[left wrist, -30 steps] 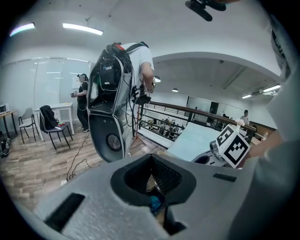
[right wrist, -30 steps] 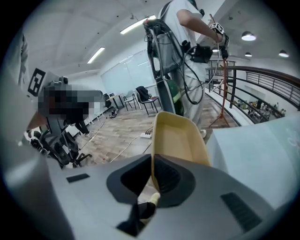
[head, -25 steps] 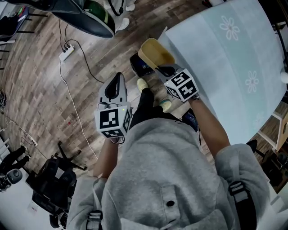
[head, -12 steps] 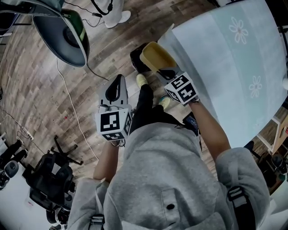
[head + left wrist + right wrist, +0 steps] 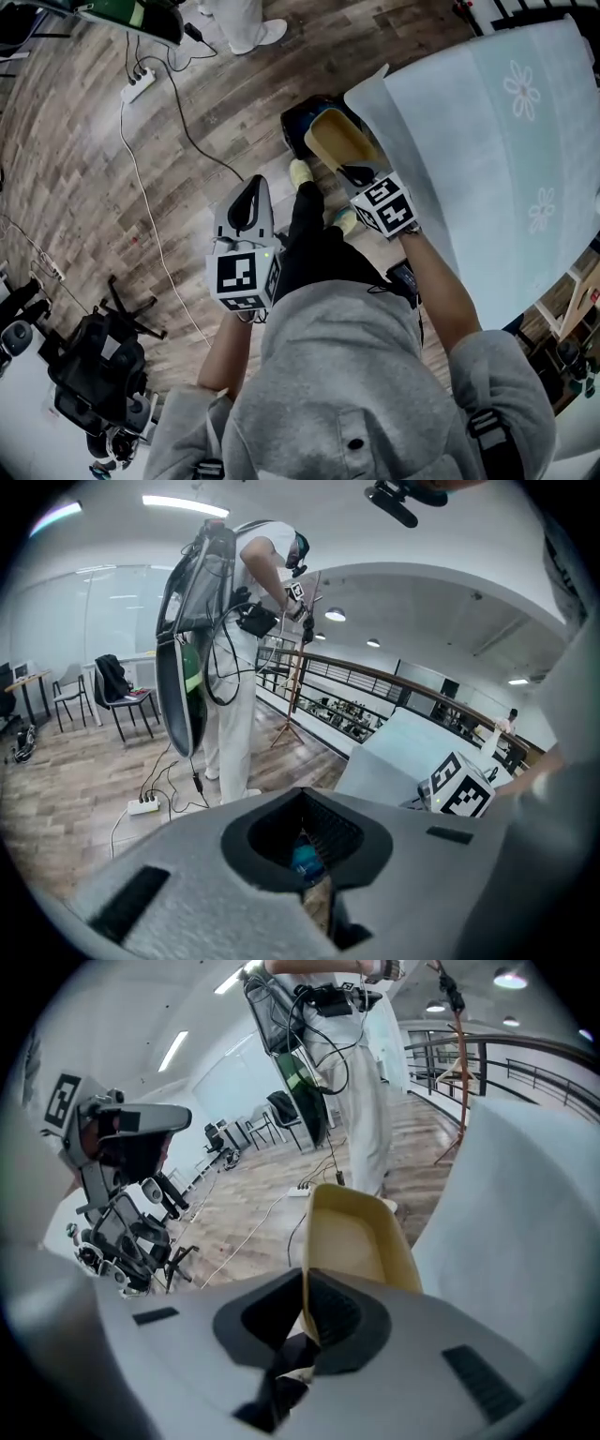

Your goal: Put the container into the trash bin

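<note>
In the head view my right gripper (image 5: 354,173) is shut on the near rim of a tan, empty, trough-shaped container (image 5: 336,141). It holds the container tilted out over a dark trash bin (image 5: 302,129) on the wooden floor, next to the table corner. The right gripper view shows the jaws (image 5: 305,1312) pinching the container (image 5: 354,1237) wall. My left gripper (image 5: 253,186) hangs to the left of the bin, jaws together with nothing between them; in its own view the left gripper (image 5: 312,892) points at the floor.
A table under a pale flowered cloth (image 5: 487,141) fills the right side. A white power strip (image 5: 141,86) and its cables trail across the floor at upper left. Someone in white (image 5: 239,19) stands beyond the bin. Black gear (image 5: 94,366) sits at lower left.
The container in my right gripper now sits more squarely over the bin. The large dark dish at upper left has slid out of view. My left gripper stays shut and has barely moved.
</note>
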A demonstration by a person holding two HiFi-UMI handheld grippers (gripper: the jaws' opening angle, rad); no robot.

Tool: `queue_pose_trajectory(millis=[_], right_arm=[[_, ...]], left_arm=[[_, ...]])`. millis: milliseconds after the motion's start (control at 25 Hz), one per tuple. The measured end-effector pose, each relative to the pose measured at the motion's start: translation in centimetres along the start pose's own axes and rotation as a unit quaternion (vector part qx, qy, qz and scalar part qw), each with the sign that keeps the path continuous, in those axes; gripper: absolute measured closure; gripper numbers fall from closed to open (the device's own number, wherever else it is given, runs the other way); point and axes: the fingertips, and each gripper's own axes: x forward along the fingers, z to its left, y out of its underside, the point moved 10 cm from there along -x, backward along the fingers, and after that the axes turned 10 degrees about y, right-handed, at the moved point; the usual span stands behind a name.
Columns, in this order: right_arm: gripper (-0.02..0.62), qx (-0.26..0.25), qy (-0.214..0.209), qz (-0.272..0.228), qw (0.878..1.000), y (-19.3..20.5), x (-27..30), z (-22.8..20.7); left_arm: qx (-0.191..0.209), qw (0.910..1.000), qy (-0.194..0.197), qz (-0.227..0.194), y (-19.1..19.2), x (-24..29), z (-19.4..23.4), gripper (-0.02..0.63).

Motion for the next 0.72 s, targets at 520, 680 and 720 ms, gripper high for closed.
queue_pose_trajectory(millis=[520,680,720], right_arm=[[0.558,0.04,-0.003,0.043,0.998,3.5,7.8,-1.4],[0.558,0.056,0.0,0.049,0.997,4.7,9.6,-2.0],[0.56,0.059,0.002,0.05,0.997,5.0,10.0,-2.2]], left_arm=[[-0.05,0.9977,-0.005,0.046,5.2,4.4,4.0,0.587],[-0.052,0.997,-0.002,0.057,6.7,5.5,4.8,0.587],[-0.053,0.9968,-0.002,0.059,6.9,5.7,5.0,0.586]])
